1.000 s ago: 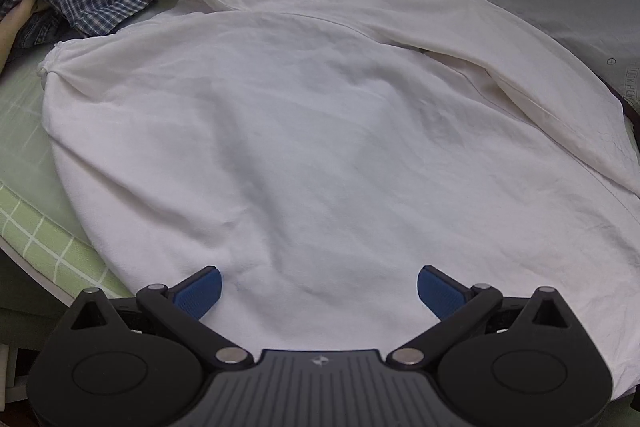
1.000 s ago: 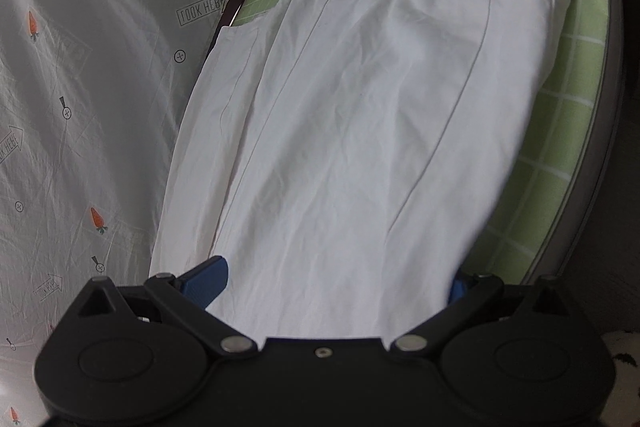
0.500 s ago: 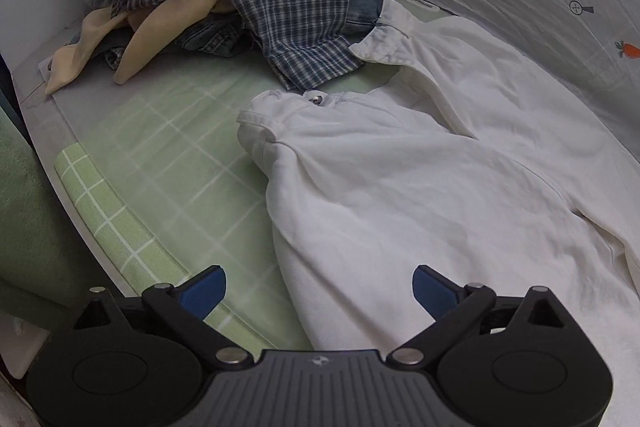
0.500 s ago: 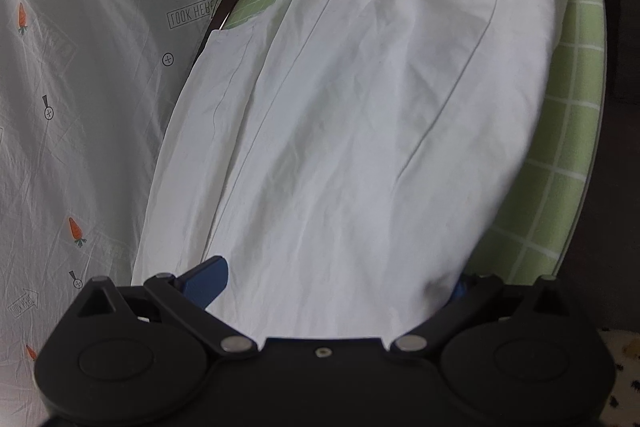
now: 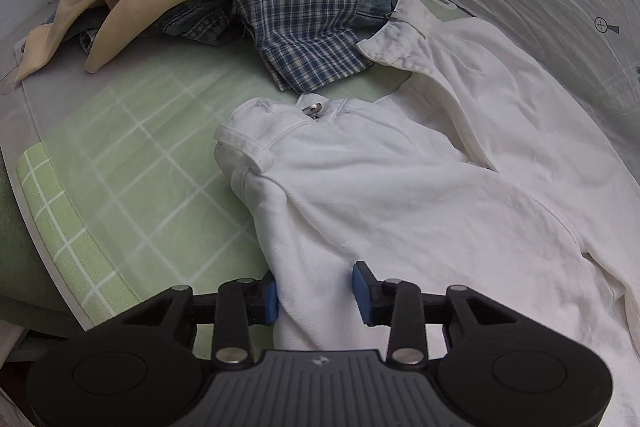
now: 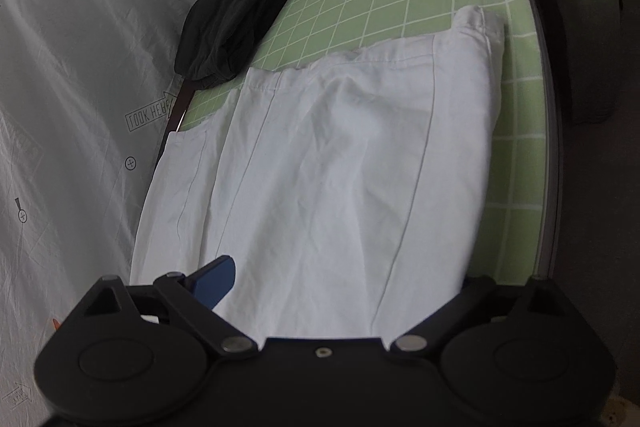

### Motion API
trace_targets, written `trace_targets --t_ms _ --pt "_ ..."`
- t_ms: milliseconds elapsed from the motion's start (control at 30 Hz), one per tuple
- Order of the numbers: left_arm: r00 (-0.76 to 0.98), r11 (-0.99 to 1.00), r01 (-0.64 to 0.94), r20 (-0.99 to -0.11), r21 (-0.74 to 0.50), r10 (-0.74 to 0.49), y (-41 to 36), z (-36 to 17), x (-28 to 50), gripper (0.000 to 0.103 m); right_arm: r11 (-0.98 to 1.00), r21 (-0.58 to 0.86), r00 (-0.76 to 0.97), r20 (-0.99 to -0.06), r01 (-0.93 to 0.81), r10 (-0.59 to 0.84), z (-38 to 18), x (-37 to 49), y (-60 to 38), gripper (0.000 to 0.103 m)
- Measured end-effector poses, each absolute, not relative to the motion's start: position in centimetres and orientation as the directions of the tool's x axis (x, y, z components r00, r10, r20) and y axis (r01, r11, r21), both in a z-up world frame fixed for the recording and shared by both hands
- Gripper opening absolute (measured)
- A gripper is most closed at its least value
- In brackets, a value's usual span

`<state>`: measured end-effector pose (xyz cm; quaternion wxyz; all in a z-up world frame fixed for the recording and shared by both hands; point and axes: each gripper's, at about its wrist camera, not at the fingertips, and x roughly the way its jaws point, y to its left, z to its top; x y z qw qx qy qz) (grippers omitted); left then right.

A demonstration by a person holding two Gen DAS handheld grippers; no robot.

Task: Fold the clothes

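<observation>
Left tongs (image 5: 316,293) closing (white trousers (image 5: 400,187) between)

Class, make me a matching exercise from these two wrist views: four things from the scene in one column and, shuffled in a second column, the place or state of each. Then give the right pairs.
Things
1. white trousers
2. blue checked shirt
3. black garment
4. metal button

Places or states
A. bunched up by the wall, beyond the trouser hems
B. at the trousers' waistband
C. on the pile of unfolded clothes
D. spread across the green checked mat, with cloth between the closing left gripper jaws

Pairs: 1-D, 2-C, 3-A, 4-B
</observation>
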<state>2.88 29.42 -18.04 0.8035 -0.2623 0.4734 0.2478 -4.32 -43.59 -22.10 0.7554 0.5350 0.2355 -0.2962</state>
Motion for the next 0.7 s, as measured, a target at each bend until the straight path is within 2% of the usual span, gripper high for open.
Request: trace_targets --t_ms 33,67,100,233,300,333,500,700 --pt "0.434 0.728 -0.658 -0.887 -0.193 0.157 29.4 -17.9 2.7 0.02 0.229 0.666 0.704 -0.68 0.71 -0.202 -22.2 -4.4 -44.3 0.081" --pt "0.44 0.716 -0.669 -0.883 -0.199 0.165 29.4 -17.7 2.5 0.013 0.199 0.665 0.694 -0.69 0.72 -0.204 -22.3 -4.6 -45.0 0.068" --pt "0.445 0.705 -0.679 -0.879 -0.206 0.172 29.4 -17.6 2.4 0.01 0.169 0.663 0.684 -0.7 0.729 -0.205 -22.4 -4.8 -45.7 0.055" --pt "0.459 0.662 -0.717 -0.862 -0.218 0.214 29.1 -16.6 1.6 0.007 0.076 0.664 0.666 -0.725 0.744 -0.175 -22.8 -6.0 -48.1 0.033" --pt "0.465 0.661 -0.72 -0.853 -0.209 0.237 28.7 -15.8 1.5 0.007 0.088 0.645 0.65 -0.742 0.759 -0.166 -22.6 -6.1 -48.7 0.008" --pt "0.468 0.662 -0.721 -0.848 -0.204 0.248 28.5 -15.4 1.4 0.007 0.094 0.637 0.643 -0.747 0.765 -0.165 -22.4 -6.2 -48.9 0.004" --pt "0.477 0.675 -0.716 -0.83 -0.175 0.291 27.4 -13.8 1.0 0.007 0.105 0.658 0.665 -0.725 0.746 -0.18 -21.1 -6.6 -49.6 0.003" --pt "0.482 0.649 -0.735 -0.824 -0.196 0.298 27.2 -11.1 -1.6 0.007 0.146 0.705 0.719 -0.668 0.694 -0.193 -17.9 -7.2 -50.9 0.003"
